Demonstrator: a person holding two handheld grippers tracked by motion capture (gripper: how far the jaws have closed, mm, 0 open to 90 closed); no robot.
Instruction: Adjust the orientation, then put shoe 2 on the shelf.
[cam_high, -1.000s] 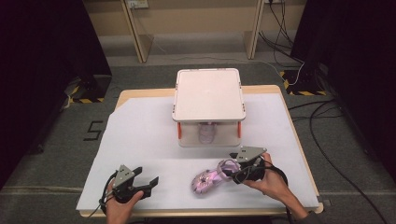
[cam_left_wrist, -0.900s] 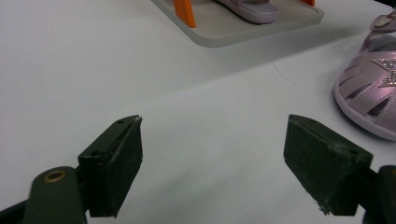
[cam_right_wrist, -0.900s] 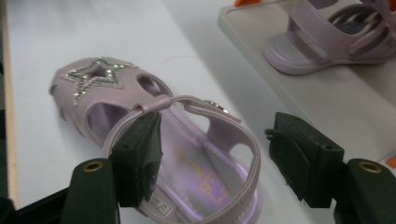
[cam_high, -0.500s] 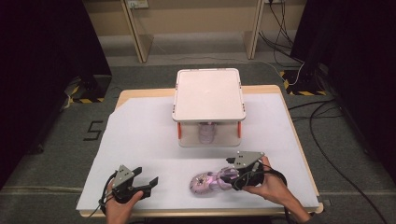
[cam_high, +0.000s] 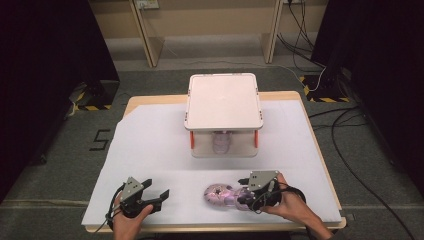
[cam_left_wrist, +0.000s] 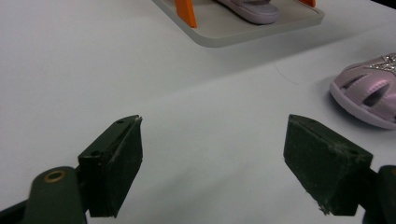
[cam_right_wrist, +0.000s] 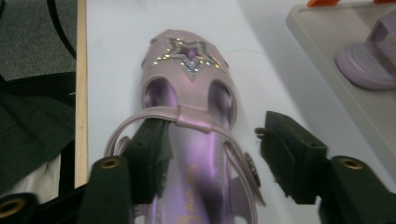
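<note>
One purple sandal is already sitting on the lower shelf of the white rack, at twelve o'clock on the table. Its mate, the star-toed sandal, is lying on the paper at five o'clock, and the right gripper is straddling it, jaws parted, one inside the strap and one outside, not yet clamping. The left gripper is idling at seven o'clock, jaws wide apart, holding nothing. Judging by this, half the pair is shelved; the grab and the carry are remaining.
</note>
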